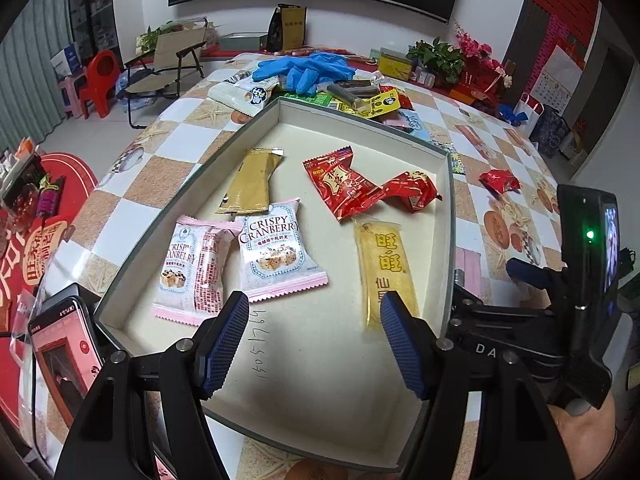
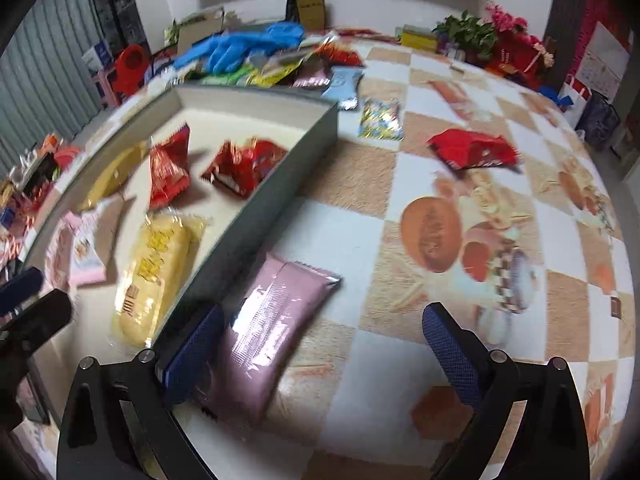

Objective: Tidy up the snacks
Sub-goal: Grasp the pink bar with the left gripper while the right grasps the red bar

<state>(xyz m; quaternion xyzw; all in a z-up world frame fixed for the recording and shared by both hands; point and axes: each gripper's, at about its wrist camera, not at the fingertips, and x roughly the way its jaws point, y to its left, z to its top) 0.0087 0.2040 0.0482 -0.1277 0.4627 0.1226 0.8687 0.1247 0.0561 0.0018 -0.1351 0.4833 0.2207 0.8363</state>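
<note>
A shallow grey box (image 1: 236, 136) with a cream floor holds several snacks: two pink cranberry packs (image 1: 276, 252), a gold bar (image 1: 252, 182), two red packets (image 1: 348, 188) and a yellow rice cracker pack (image 1: 386, 272). My left gripper (image 1: 310, 344) is open and empty above the box's near end. My right gripper (image 2: 324, 352) is open over the table beside the box (image 2: 256, 216); a pink wrapped snack (image 2: 264, 328) lies on the table by its left finger. A red packet (image 2: 472, 150) lies farther right.
A heap of loose snacks and blue gloves (image 1: 304, 68) lies behind the box. A phone (image 1: 66, 356) rests at the box's left. The right gripper's body (image 1: 580, 292) shows at the box's right. A colourful candy pack (image 2: 380, 120) lies on the checked tablecloth.
</note>
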